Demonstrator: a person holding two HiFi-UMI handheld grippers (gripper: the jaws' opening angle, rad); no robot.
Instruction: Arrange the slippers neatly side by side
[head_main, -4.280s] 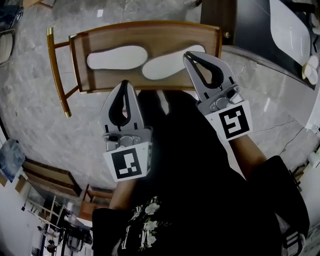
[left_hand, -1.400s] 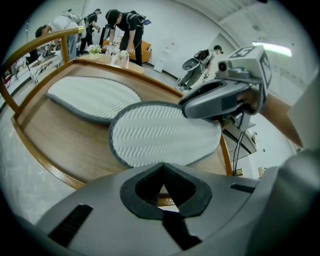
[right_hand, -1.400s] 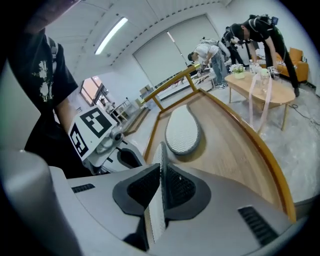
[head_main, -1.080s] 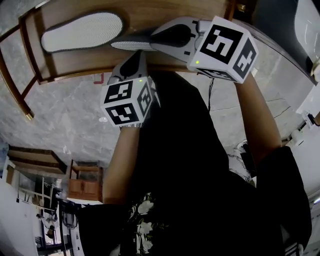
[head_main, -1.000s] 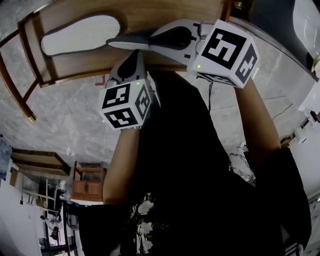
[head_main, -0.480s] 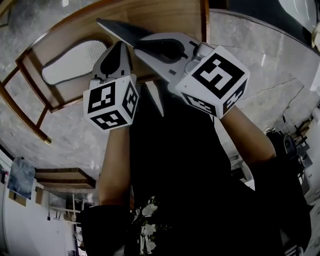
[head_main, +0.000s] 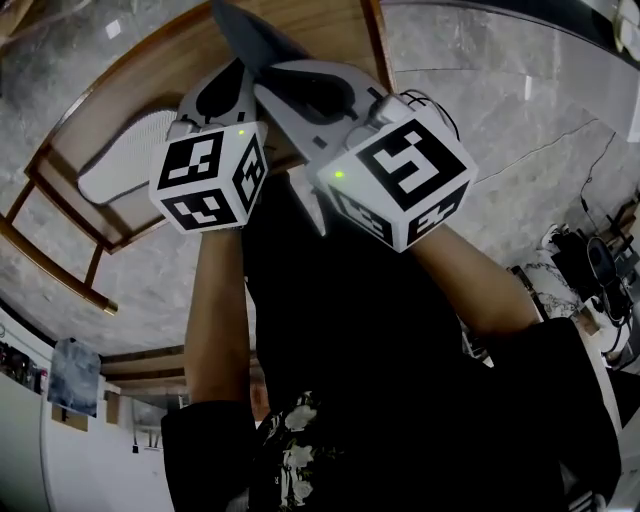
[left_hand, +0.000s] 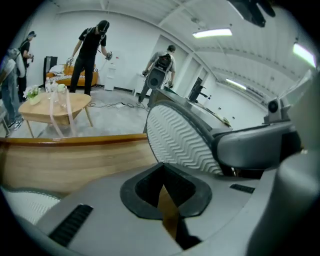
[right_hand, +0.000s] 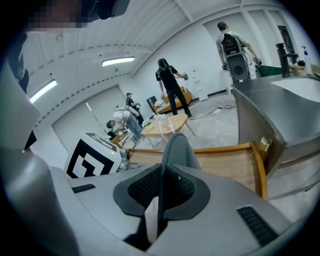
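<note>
The right tongs (right_hand: 161, 175) are pinching one slipper (right_hand: 177, 147) by its edge. They are holding it up on its side over the wooden desk (head_main: 335, 30). Its zigzag bottom is facing the left tongs (left_hand: 162, 172), which are hanging just beside it. The left tongs are pressed together and are gripping nothing. The other slipper (head_main: 125, 170) is lying flat on the desk, off to the left and apart from the first one.

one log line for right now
right gripper: shut on slipper, lifted | left gripper: shut, empty | other slipper: on wooden rack
</note>
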